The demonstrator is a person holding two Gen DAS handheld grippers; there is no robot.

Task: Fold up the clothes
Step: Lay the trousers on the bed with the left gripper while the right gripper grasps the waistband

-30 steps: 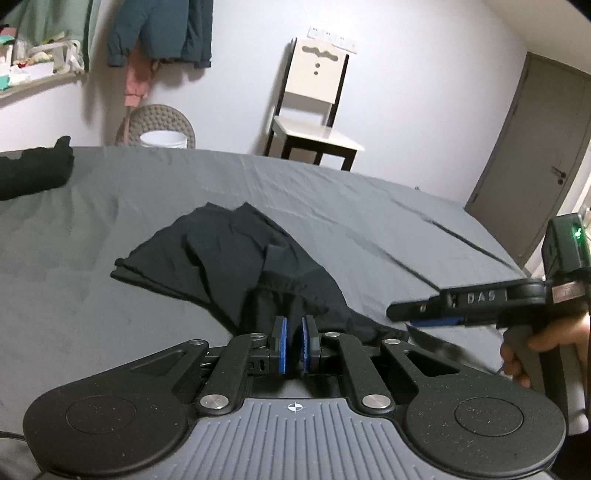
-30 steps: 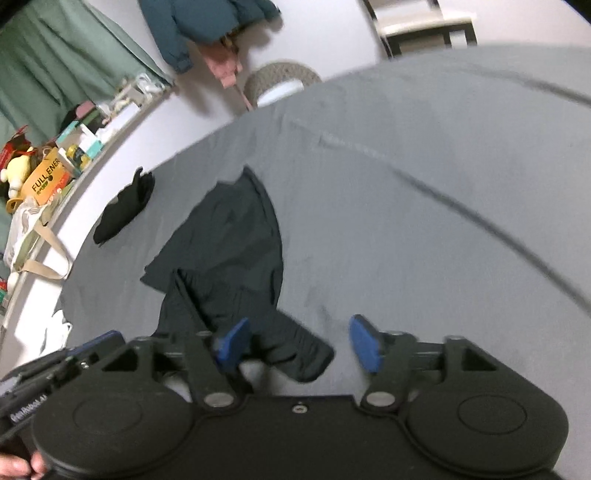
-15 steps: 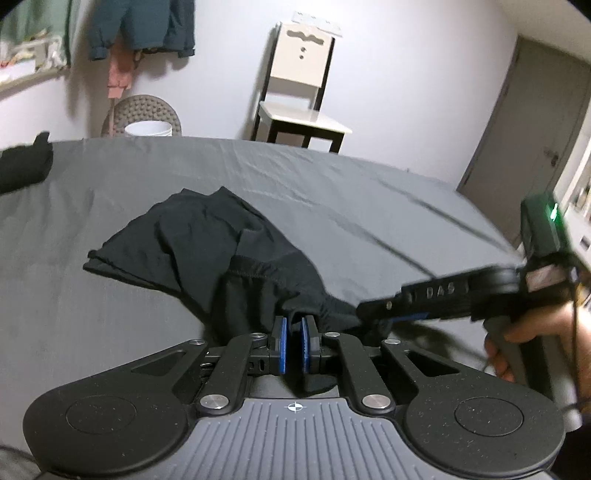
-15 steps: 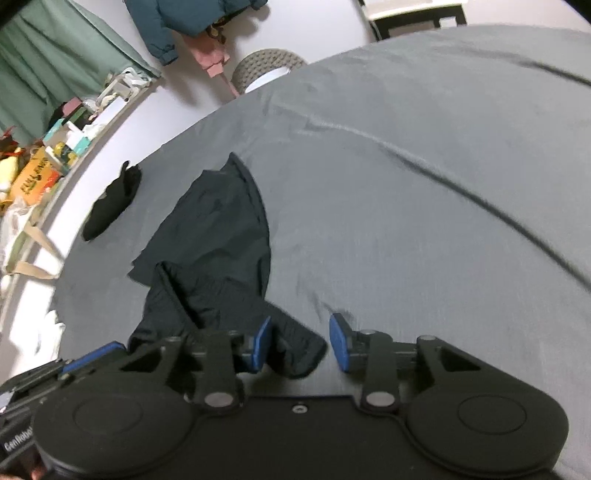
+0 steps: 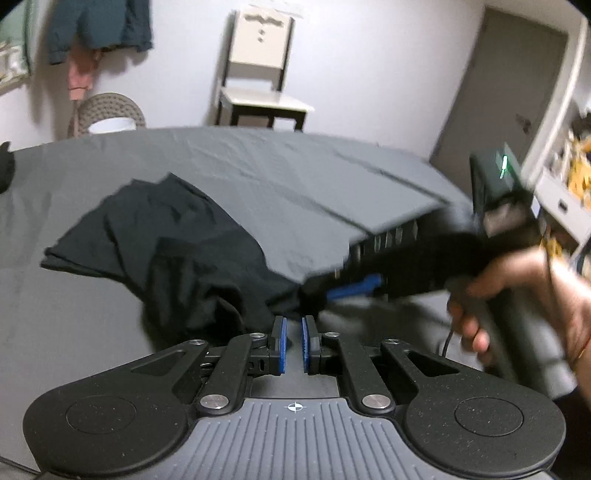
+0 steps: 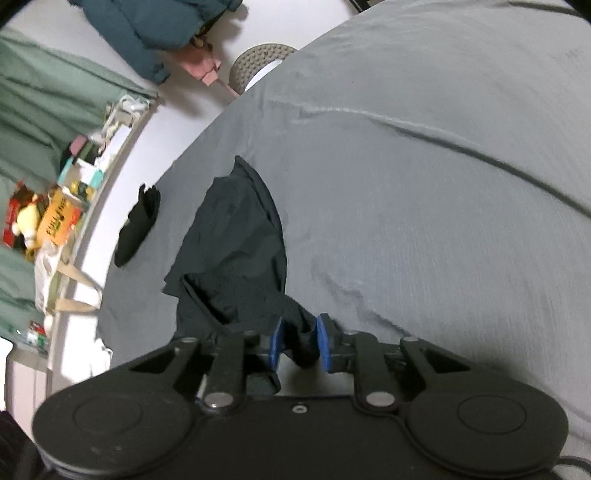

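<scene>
Gripping a bunched corner of the black garment, which lies crumpled on the grey bed, the right gripper pinches cloth while the left gripper shows narrow, apparently empty fingers; pick-up stage, next requiring a second hold and a spread.

Black garment, plain, on a plain grey sheet. Left gripper and right gripper: black bodies, blue finger pads; a green light on the right gripper at the right of the left wrist view. Upper left of that view: teal jacket over a pink item. Top centre: cream chair with black legs. Left of the right wrist view: green curtain, orange box, second black cloth.
</scene>
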